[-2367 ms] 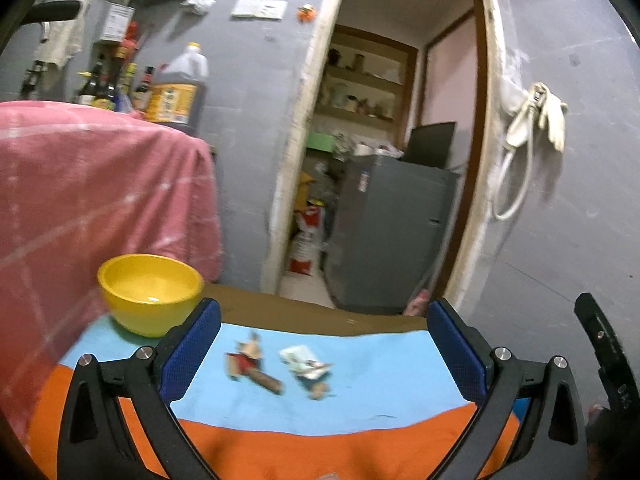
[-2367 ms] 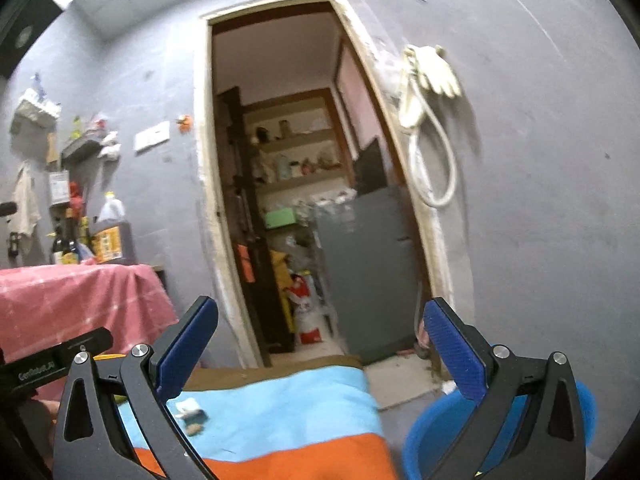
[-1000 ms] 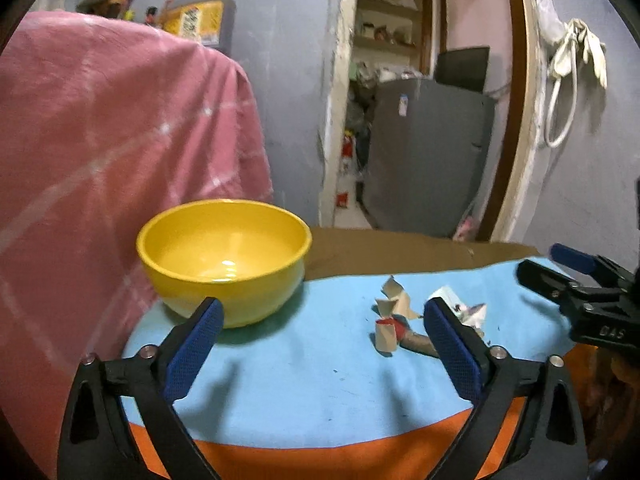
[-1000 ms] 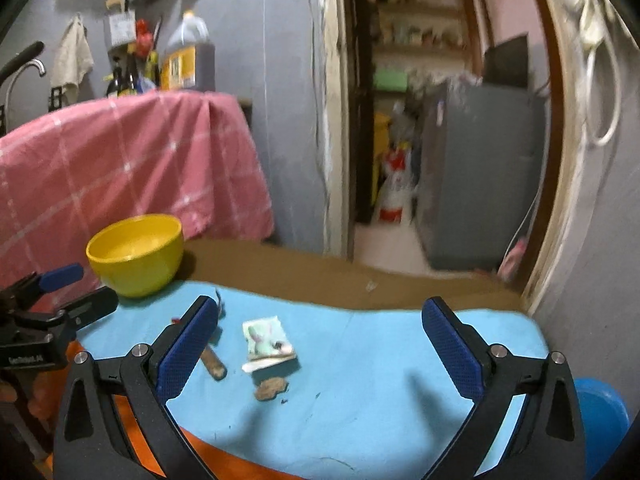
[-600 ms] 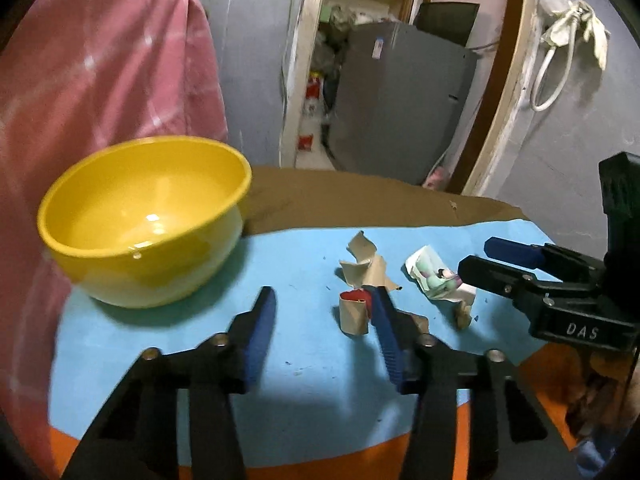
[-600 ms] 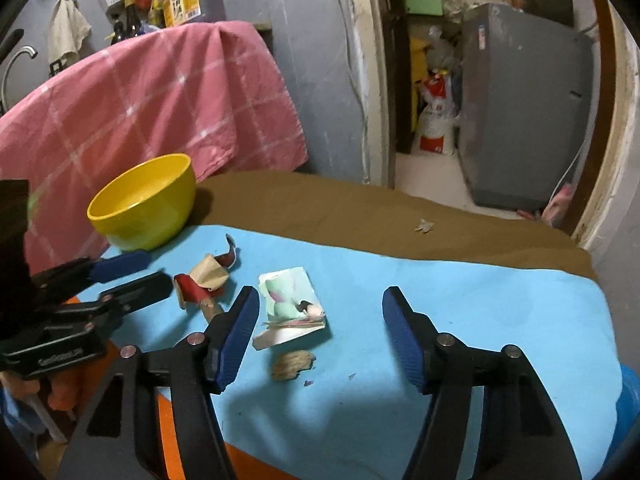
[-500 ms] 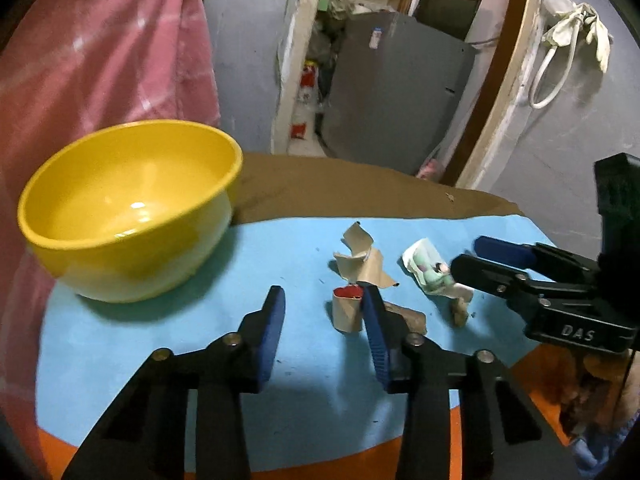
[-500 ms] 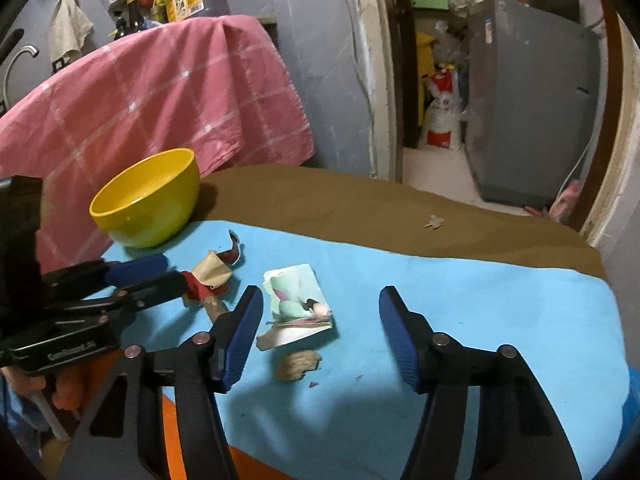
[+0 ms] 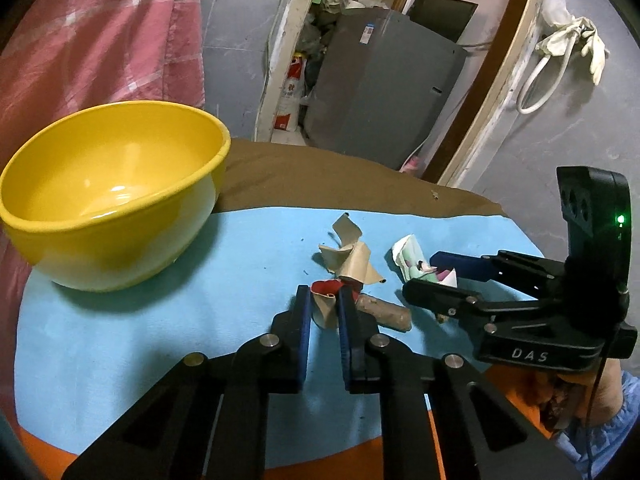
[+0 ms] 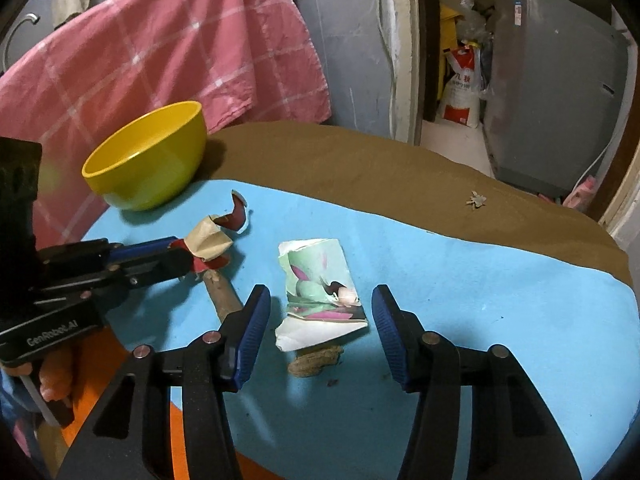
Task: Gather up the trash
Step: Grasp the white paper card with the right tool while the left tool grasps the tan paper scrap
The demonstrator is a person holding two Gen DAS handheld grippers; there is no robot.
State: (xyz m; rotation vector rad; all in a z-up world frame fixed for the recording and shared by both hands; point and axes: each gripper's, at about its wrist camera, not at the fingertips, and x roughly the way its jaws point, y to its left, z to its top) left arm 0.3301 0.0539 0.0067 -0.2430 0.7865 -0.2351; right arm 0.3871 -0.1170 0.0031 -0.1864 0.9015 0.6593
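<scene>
Trash lies on a blue cloth point(image 9: 120, 340). My left gripper point(image 9: 324, 296) is shut on a crumpled red-and-tan paper scrap point(image 9: 326, 308), which touches a brown stick point(image 9: 384, 312). A curled tan paper point(image 9: 352, 256) lies just behind them. My right gripper point(image 10: 320, 298) straddles a white printed wrapper point(image 10: 316, 280); its jaws are closing, with small gaps still showing at both pads. A brown lump point(image 10: 316, 360) sits under the wrapper's near edge. A yellow bowl point(image 9: 112, 200) stands empty at the left. The right wrist view shows the left gripper point(image 10: 176, 256) beside the scrap point(image 10: 208, 240).
A pink checked cloth point(image 10: 160, 48) hangs behind the bowl point(image 10: 148, 160). Brown tabletop point(image 10: 360, 160) runs past the blue cloth point(image 10: 500, 320), with a small crumb point(image 10: 476, 200) on it. A doorway with a grey cabinet point(image 10: 552, 80) lies beyond. A red paper curl point(image 10: 236, 212) lies near the bowl.
Both grippers tilted down and came close to the trash. The left jaws went from wide to shut on the paper scrap. The right jaws narrowed around the wrapper.
</scene>
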